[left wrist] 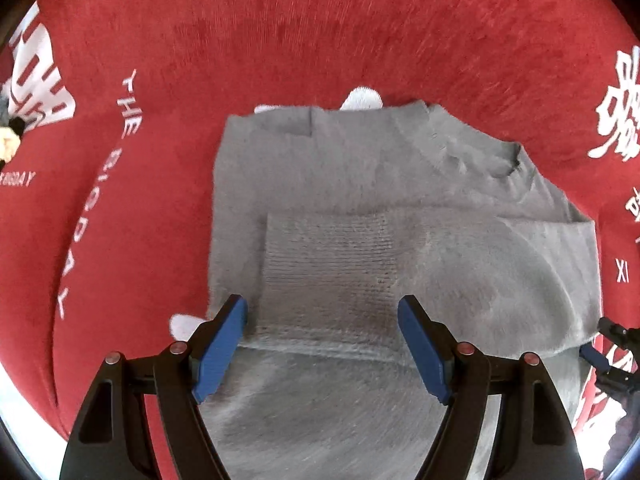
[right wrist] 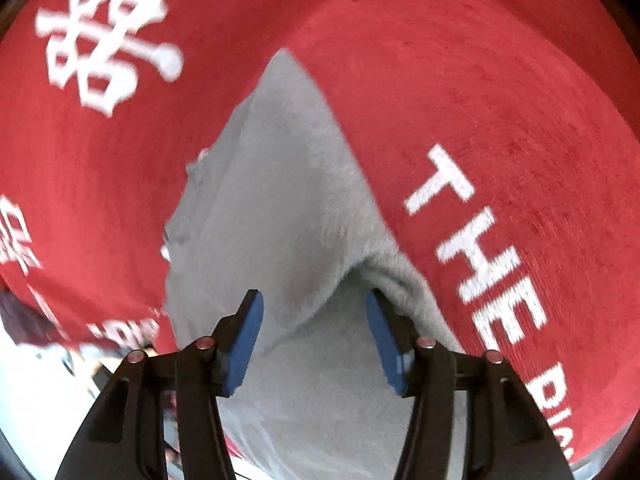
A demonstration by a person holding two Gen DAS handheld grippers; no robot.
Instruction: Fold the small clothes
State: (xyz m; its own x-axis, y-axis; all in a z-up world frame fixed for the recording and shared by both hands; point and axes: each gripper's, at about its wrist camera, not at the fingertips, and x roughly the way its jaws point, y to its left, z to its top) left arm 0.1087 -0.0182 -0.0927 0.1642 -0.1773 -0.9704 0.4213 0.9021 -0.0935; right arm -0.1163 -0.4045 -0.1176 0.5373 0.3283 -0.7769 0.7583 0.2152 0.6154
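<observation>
Two grippers hover over one grey sweater (left wrist: 360, 184) on red cloth (left wrist: 280, 40): left gripper (left wrist: 322, 344) spread wide above its cuff; right gripper (right wrist: 314, 336) parted, seemingly gripping nothing.

One grey sweater (left wrist: 360, 184), one red printed cloth (left wrist: 280, 40), two tools: left (left wrist: 322, 344), right (right wrist: 314, 340).

You are working over a tabletop covered by a red plush cloth (left wrist: 320, 40) printed with white lettering (right wrist: 476, 248) and large white characters (left wrist: 620, 108), with a fuzzy grey sweater (left wrist: 360, 184) spread flat on it. That points to a home-like or staged laundry-folding spot, though nothing beyond the cloth is clear enough to settle which.
</observation>
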